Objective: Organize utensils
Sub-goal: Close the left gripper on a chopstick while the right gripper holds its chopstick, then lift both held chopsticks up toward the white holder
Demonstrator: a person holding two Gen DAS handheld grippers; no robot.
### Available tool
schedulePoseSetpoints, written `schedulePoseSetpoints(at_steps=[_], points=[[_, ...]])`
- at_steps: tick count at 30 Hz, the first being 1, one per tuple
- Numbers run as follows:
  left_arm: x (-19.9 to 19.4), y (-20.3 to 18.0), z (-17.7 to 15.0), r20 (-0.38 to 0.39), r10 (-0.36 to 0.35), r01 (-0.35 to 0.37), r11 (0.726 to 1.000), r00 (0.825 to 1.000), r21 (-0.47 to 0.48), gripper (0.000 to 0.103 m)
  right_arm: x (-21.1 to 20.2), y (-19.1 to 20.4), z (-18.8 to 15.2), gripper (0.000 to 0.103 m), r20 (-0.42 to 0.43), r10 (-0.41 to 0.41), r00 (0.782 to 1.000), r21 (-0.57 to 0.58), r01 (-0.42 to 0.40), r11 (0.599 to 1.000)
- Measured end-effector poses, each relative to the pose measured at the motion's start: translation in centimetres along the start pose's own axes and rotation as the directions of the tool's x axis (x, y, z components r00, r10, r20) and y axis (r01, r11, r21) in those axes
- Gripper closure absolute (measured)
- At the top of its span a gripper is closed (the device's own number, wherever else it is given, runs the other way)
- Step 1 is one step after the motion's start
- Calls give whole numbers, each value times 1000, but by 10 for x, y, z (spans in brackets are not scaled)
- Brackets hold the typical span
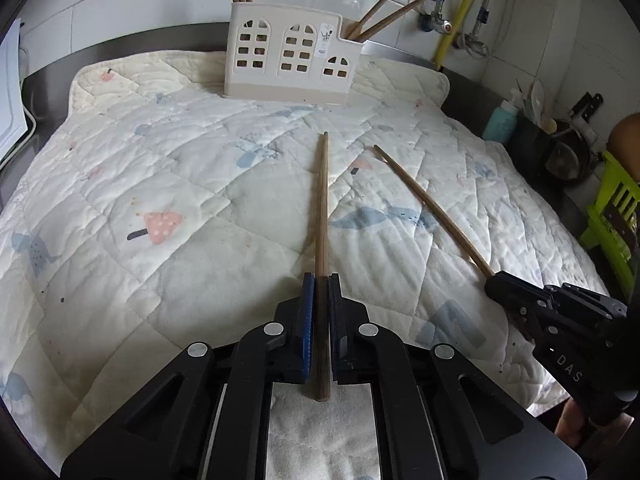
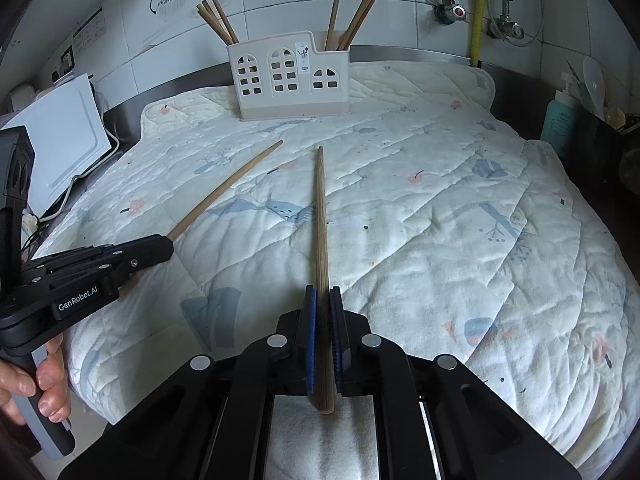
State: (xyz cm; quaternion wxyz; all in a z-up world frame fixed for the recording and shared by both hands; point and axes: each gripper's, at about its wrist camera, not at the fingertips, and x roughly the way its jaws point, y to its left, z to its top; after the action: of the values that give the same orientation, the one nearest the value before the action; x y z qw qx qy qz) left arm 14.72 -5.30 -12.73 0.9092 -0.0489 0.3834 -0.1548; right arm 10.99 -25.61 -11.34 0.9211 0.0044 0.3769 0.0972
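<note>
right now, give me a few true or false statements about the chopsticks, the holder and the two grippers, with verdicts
1. The left gripper is shut on a chopstick. True.
2. The right gripper is open and empty. False: it is shut on its own chopstick.
3. The holder lies tipped over on the quilt. False: it stands upright at the far end of the quilt, near the tiled wall.
4. Chopsticks already stand in the holder at both its left end and its right end. True.
5. The two held chopsticks cross each other. False: they lie apart, their far tips near each other but not touching.
</note>
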Motion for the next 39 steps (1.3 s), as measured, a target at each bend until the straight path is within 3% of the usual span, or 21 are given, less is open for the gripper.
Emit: schedulePoseSetpoints(at_steps=[2, 12, 22, 31, 39], points=[[0, 2, 0, 0, -5, 5, 1000, 1000, -24, 94, 0, -1, 0, 96, -1, 3, 1000, 4, -3, 1000], [3, 3, 4, -32, -25, 24, 1000, 999, -13, 94, -1, 0, -1, 96, 6, 2, 1000, 3, -2, 1000], [2, 0, 14, -74, -17, 19, 999, 997, 36, 98, -1, 0, -2, 97, 9, 4, 1000, 4, -4, 1000], [-23, 1, 40, 27, -45, 43, 998, 999, 54, 98, -20, -3, 20, 97, 78, 6, 997, -9, -5, 1000], [-43, 1, 70, 148, -59, 46, 995, 987, 91, 98, -47, -6, 70, 97, 186, 34, 982, -44, -27, 999]])
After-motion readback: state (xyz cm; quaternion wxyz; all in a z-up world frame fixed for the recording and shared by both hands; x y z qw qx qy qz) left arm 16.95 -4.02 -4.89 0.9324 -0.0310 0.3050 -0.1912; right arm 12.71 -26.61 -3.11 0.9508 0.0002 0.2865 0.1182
